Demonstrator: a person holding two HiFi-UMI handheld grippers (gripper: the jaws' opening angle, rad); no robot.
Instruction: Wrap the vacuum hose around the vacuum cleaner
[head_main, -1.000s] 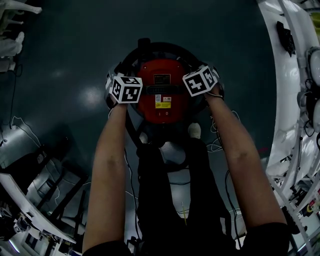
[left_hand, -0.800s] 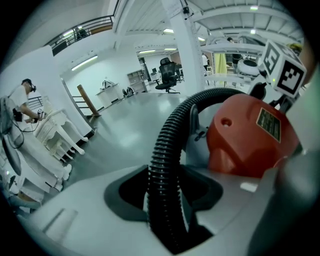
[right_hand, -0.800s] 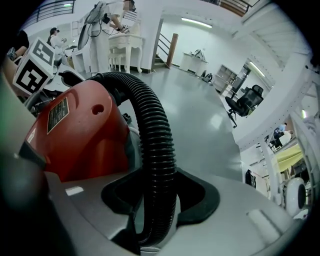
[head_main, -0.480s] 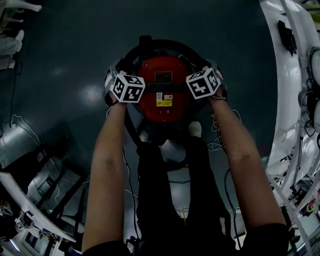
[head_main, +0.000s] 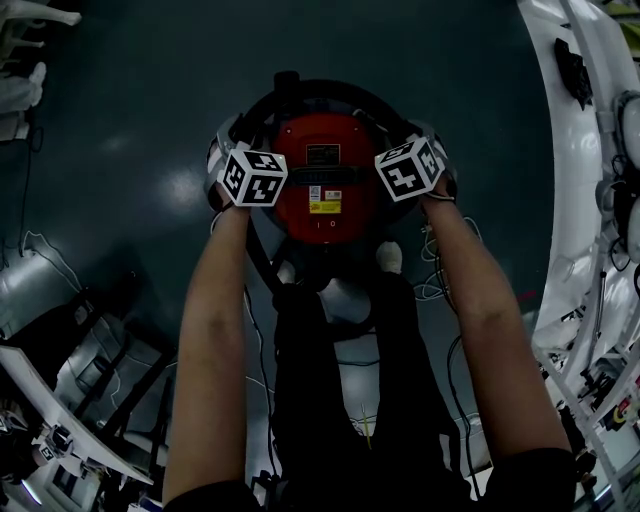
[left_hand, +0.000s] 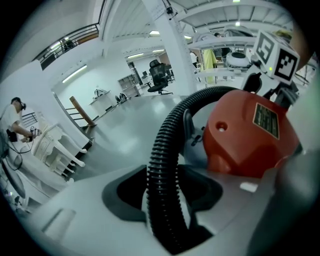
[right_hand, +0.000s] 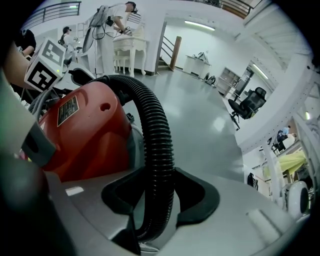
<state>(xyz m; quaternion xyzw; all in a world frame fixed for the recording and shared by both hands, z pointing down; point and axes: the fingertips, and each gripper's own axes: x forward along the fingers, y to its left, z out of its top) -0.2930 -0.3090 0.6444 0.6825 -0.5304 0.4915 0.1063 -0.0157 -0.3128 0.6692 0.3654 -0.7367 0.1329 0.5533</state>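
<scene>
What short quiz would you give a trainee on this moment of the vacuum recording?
1. True or false: the hose runs between the jaws of the left gripper.
2. The top of the vacuum cleaner is: A red, B blue, C green.
3. Fill in: the vacuum cleaner stands on the dark ___.
Key: 1 true; 2 A; 3 floor.

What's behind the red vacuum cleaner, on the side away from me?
A black ribbed hose curves round behind the vacuum cleaner. Whatever lies beneath the cleaner is covered by its own body.
</scene>
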